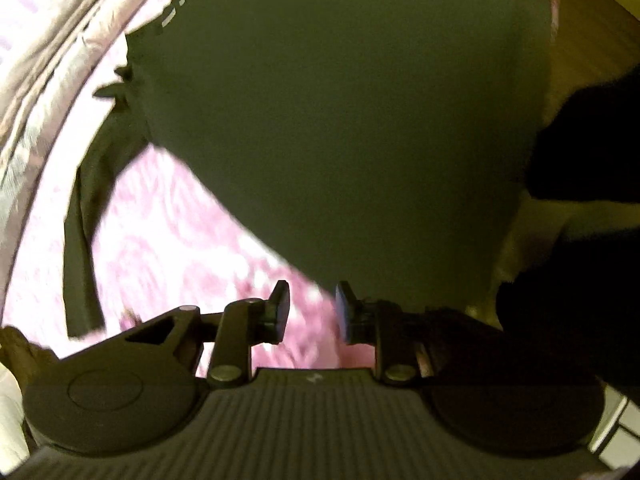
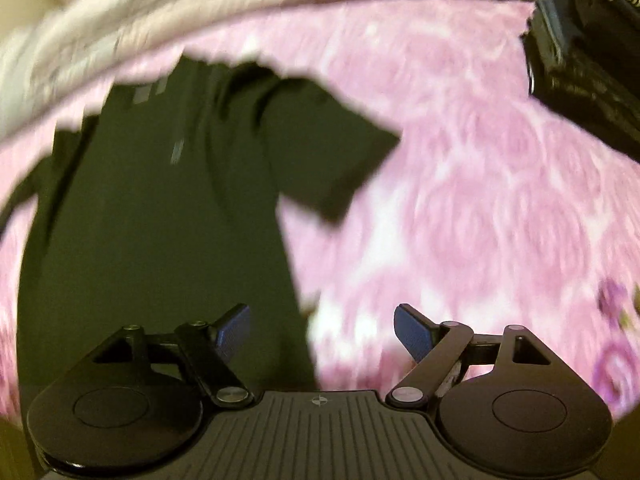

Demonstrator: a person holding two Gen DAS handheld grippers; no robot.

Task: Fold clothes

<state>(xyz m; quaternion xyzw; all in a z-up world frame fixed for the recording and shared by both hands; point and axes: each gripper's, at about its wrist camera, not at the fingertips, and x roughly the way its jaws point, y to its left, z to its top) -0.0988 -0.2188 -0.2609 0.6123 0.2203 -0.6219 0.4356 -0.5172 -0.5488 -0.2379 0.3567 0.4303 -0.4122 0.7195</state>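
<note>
A dark green T-shirt [image 1: 340, 120] lies spread flat on a pink floral bedspread [image 1: 168, 240]. My left gripper [image 1: 312, 314] hovers at the shirt's near hem corner. Its pads stand a little apart, with only pink bedspread showing between them, and the right pad sits beside the cloth's edge. In the right wrist view the same shirt [image 2: 160, 220] fills the left half, one short sleeve [image 2: 332, 160] sticking out to the right. My right gripper [image 2: 324, 334] is wide open over the shirt's right side edge, the left fingertip above green cloth, the right above bedspread. Neither holds anything.
A pale quilted blanket [image 2: 200, 12] runs along the bed's far side and shows as a blanket roll [image 1: 48, 80] on the left. A black glossy object [image 2: 580, 60] lies at the upper right. A dark blurred shape [image 1: 580, 168] and wooden floor [image 1: 592, 20] border the shirt's right.
</note>
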